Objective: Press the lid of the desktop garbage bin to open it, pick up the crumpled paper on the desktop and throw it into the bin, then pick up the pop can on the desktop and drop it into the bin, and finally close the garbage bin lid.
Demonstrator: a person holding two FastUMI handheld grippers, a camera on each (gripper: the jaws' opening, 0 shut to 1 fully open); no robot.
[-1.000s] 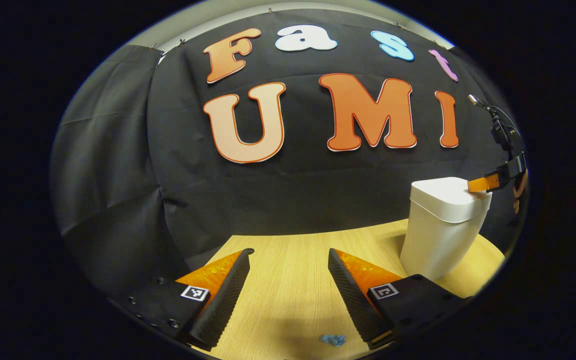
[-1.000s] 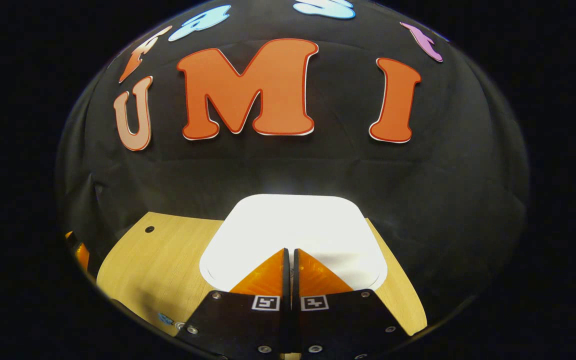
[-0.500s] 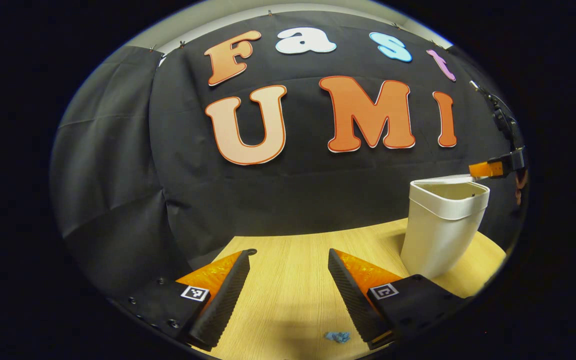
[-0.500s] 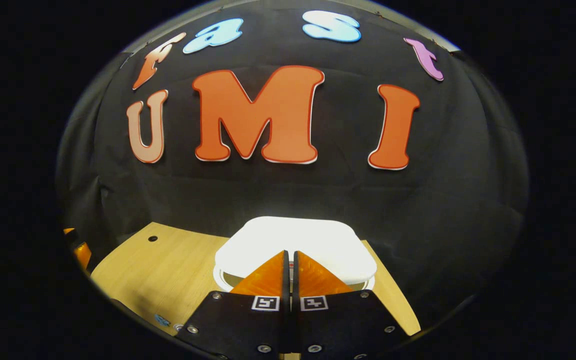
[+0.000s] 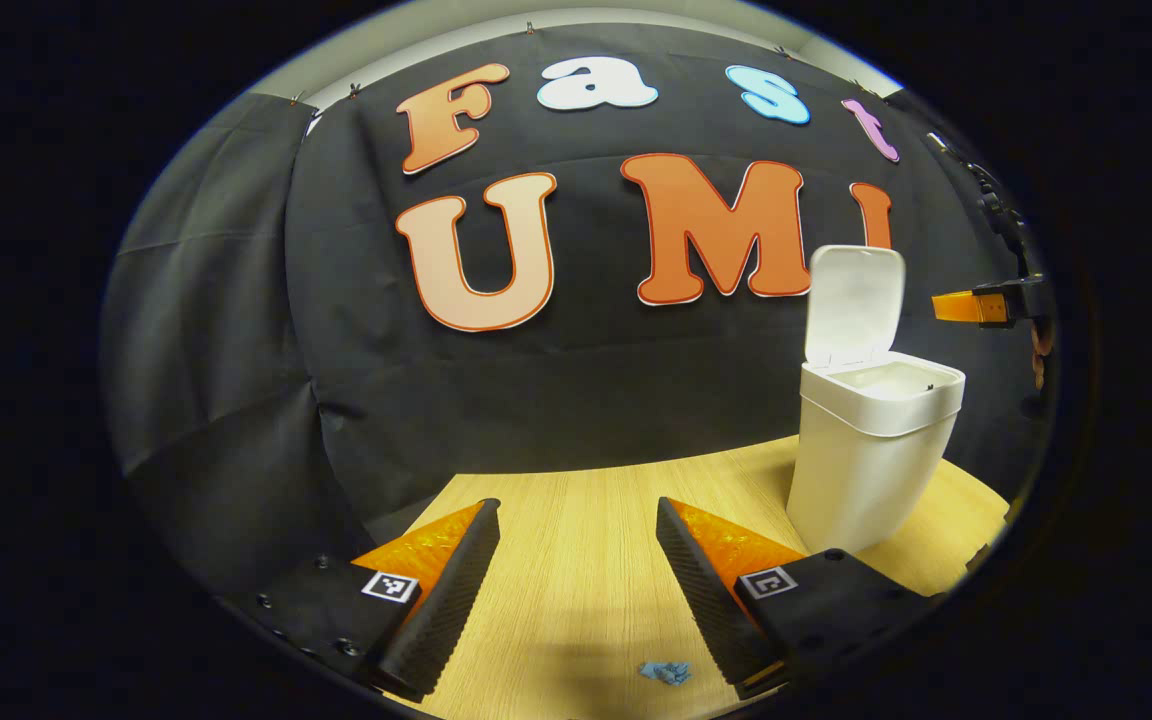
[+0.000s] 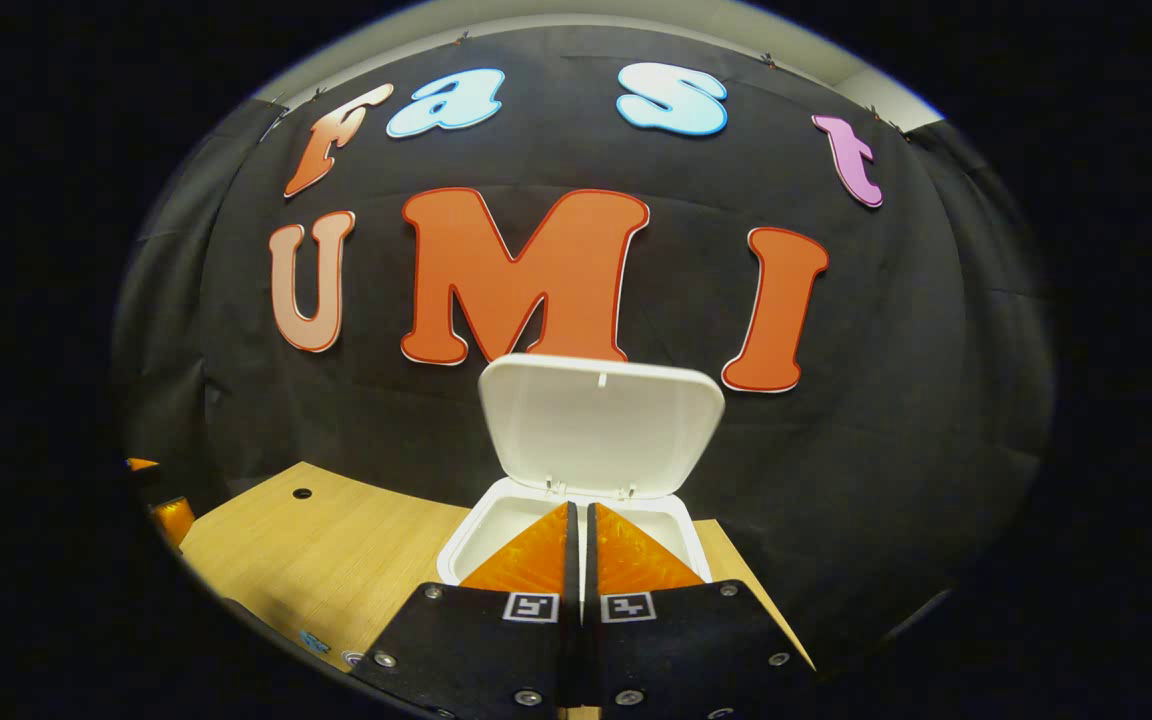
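Observation:
A white desktop bin [image 5: 871, 465] stands on the wooden table at the right of the left gripper view, its lid [image 5: 854, 302] swung upright. In the right gripper view the same bin [image 6: 496, 530] sits just ahead and below, lid [image 6: 601, 422] standing open behind its mouth. My right gripper [image 6: 579, 508] is shut with nothing in it, hovering above the bin's opening; it also appears as the right gripper [image 5: 976, 305] beside the lid. My left gripper [image 5: 576, 505] is open over bare table. A small blue crumpled scrap [image 5: 664, 672] lies between its fingers near the bottom edge.
The wooden table [image 5: 576, 560] runs to the black cloth wall behind. A small round hole [image 6: 302, 493] marks the tabletop left of the bin. The left gripper's fingers [image 6: 161, 515] peek in at the far left of the right gripper view.
The bin lid has sprung from shut to fully upright. My right gripper has lifted off the lid and risen above the bin. The left gripper has barely moved.

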